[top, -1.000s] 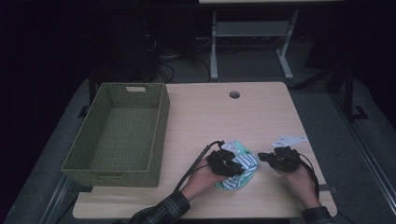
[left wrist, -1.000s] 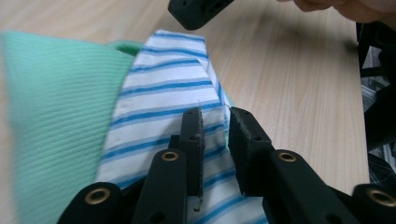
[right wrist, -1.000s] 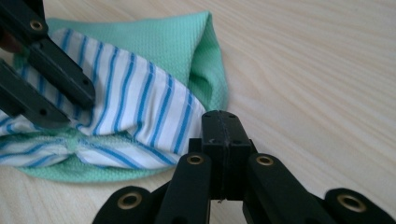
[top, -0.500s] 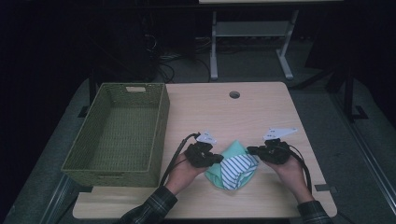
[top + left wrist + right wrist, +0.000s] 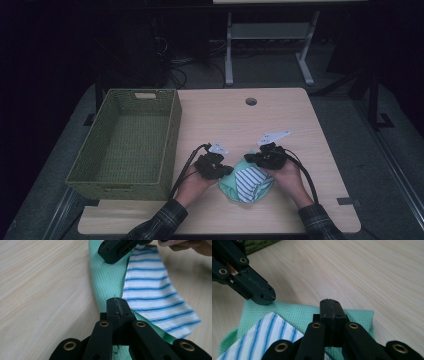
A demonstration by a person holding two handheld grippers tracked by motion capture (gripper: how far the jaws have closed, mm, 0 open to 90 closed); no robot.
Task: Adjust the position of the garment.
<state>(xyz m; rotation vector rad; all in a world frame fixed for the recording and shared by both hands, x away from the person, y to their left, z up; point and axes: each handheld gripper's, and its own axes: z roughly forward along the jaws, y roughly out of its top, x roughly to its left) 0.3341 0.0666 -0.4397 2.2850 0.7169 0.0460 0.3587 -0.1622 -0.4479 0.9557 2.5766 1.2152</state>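
The green cloth point(image 5: 231, 186) is pinched by both closed tools, left point(image 5: 225, 171) and right point(image 5: 248, 158), beside the basket point(image 5: 170, 131); folding is unfinished.

Your green waffle-weave cloth point(image 5: 229, 185) lies bunched on table's near edge, between your hands. Blue-and-white striped cloth point(image 5: 250, 179) lies folded over it, striped flap draping across green one's right part, touching.

Empty green wicker basket point(image 5: 127, 145) on left of wood table point(image 5: 235, 120) w/ round cable hole point(image 5: 251, 101)
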